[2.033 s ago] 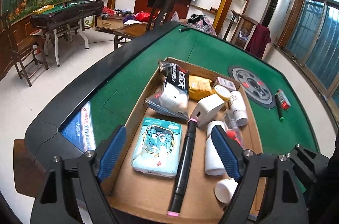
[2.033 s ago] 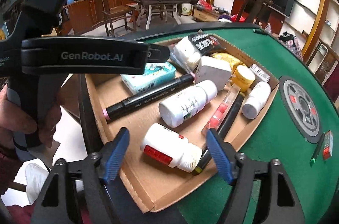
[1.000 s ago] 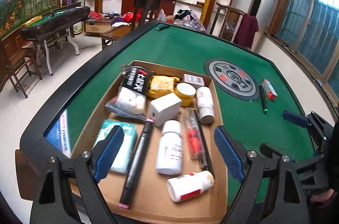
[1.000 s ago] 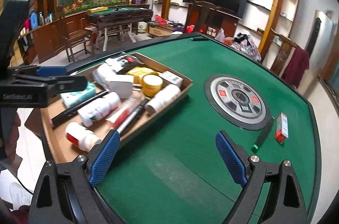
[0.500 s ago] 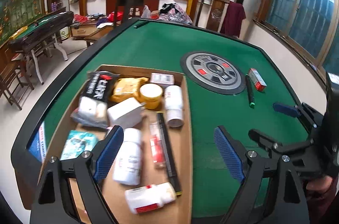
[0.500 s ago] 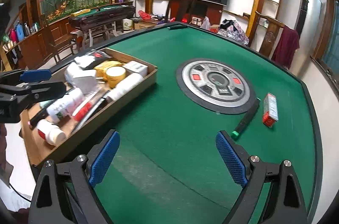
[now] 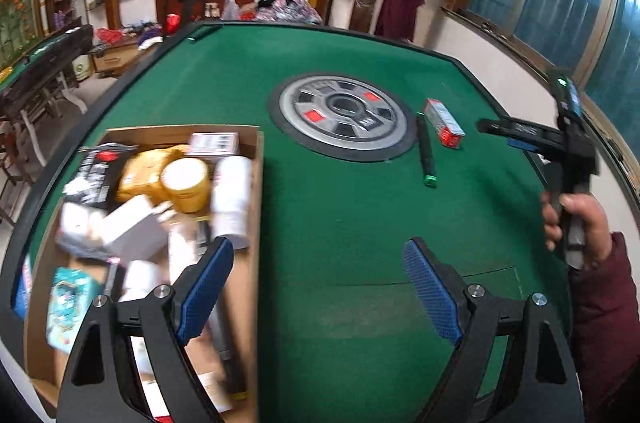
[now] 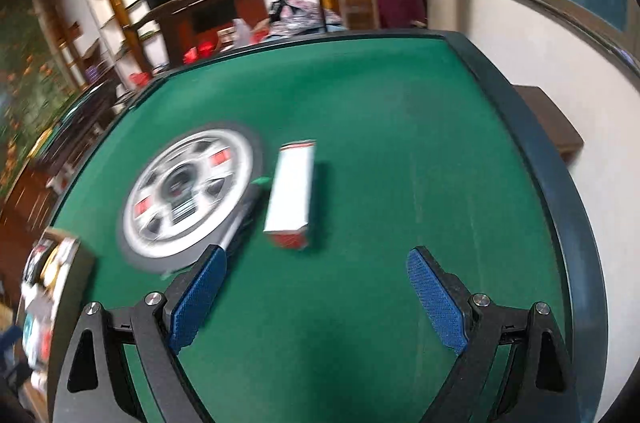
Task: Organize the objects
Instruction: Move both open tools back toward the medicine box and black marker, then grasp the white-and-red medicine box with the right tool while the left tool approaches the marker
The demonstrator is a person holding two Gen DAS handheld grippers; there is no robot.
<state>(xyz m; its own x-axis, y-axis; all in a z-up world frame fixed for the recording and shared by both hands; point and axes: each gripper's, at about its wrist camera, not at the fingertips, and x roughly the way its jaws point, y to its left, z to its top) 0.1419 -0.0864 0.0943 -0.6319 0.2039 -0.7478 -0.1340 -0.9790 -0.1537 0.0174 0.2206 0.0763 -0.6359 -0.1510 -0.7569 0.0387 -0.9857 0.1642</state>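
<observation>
Both of your grippers are spread wide with nothing between the pads: your left gripper (image 7: 318,287) hangs over the green table (image 7: 340,207) at the right wall of the cardboard box (image 7: 256,183), which is crowded with bottles and packets too blurred to name. Your right gripper (image 8: 316,293) hovers just short of the small red-and-white box (image 8: 291,197), apart from it. That box lies flat on the felt just beside the dark marker with the green cap (image 7: 425,151), both next to the round grey disc (image 7: 340,115) at the table's centre.
</observation>
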